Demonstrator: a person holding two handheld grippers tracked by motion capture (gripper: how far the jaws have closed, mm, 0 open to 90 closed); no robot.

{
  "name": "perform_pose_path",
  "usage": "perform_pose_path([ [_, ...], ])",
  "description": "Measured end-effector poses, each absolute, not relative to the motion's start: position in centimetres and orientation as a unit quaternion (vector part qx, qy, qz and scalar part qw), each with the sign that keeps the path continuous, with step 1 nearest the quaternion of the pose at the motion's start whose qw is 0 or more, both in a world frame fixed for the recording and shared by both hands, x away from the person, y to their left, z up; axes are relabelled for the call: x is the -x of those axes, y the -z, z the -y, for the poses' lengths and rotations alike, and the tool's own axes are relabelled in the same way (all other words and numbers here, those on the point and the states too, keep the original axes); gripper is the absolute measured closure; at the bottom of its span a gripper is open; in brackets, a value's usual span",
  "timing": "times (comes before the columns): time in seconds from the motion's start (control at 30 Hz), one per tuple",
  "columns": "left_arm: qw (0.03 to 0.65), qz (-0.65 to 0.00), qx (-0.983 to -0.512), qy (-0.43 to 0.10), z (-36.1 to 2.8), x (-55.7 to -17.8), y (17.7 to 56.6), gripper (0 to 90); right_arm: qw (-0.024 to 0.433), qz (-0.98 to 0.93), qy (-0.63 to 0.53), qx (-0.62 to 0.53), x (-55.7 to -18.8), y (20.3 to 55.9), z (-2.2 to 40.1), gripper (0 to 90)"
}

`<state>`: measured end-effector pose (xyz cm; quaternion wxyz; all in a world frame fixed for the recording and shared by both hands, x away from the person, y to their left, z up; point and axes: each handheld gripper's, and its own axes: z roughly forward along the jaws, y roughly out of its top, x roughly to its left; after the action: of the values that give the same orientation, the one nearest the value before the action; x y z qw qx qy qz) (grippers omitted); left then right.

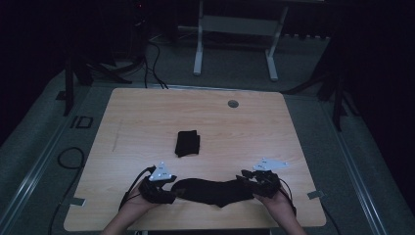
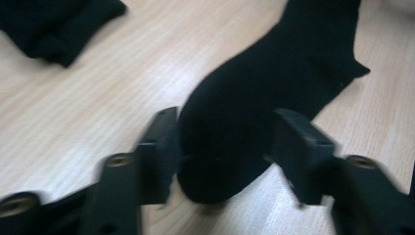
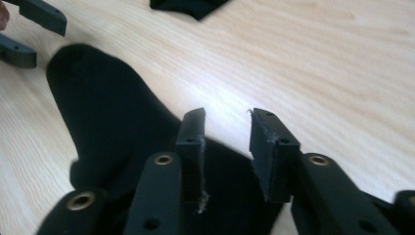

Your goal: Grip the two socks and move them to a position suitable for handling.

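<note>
In the high view we see a long black fabric sock (image 1: 213,191) lying flat along the lower middle of the frame on the pale wooden surface (image 1: 147,112), with our left gripper (image 1: 169,192) at its left end and our right gripper (image 1: 249,182) at its right end. A second black sock, folded into a small bundle (image 1: 187,143), sits near the centre of the frame, well apart from both.

In the left gripper view the rounded toe end of the sock (image 2: 235,142) lies between the jaws, which stand about half open; the left jaw seems to touch the cloth, the right one stands off, so nothing is gripped. The folded bundle (image 2: 54,24) shows in the upper left corner.

In the right gripper view the jaws stand partly open over the sock's other end (image 3: 122,137), bare wood showing between their tips; they hold nothing.

We judge that we are at the step of laying this sock out flat. The next move calls for closing on one end and folding it toward the other.
</note>
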<state>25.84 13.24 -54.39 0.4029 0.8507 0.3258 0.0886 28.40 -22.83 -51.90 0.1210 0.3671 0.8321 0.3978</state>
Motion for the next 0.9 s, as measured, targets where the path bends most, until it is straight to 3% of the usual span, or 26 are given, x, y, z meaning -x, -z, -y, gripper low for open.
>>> perform_pose_path([
  [0.2,0.422,-0.336,-0.838,-0.085,-14.8,-25.5,54.4,34.0,0.131,-0.836,-0.404,-0.348,-29.4,50.9,21.2,56.2],
  [0.23,0.422,-0.338,-0.837,-0.084,-15.1,-25.3,54.4,32.3,0.129,-0.84,-0.404,-0.339,-30.0,50.6,20.5,51.6],
  [0.53,0.426,-0.346,-0.832,-0.074,-16.0,-24.4,55.1,32.2,0.121,-0.845,-0.416,-0.314,-33.4,49.4,17.0,40.2],
  [0.9,0.423,-0.342,-0.835,-0.083,-16.1,-24.5,55.5,32.2,0.11,-0.856,-0.403,-0.306,-38.5,49.5,12.4,34.4],
])
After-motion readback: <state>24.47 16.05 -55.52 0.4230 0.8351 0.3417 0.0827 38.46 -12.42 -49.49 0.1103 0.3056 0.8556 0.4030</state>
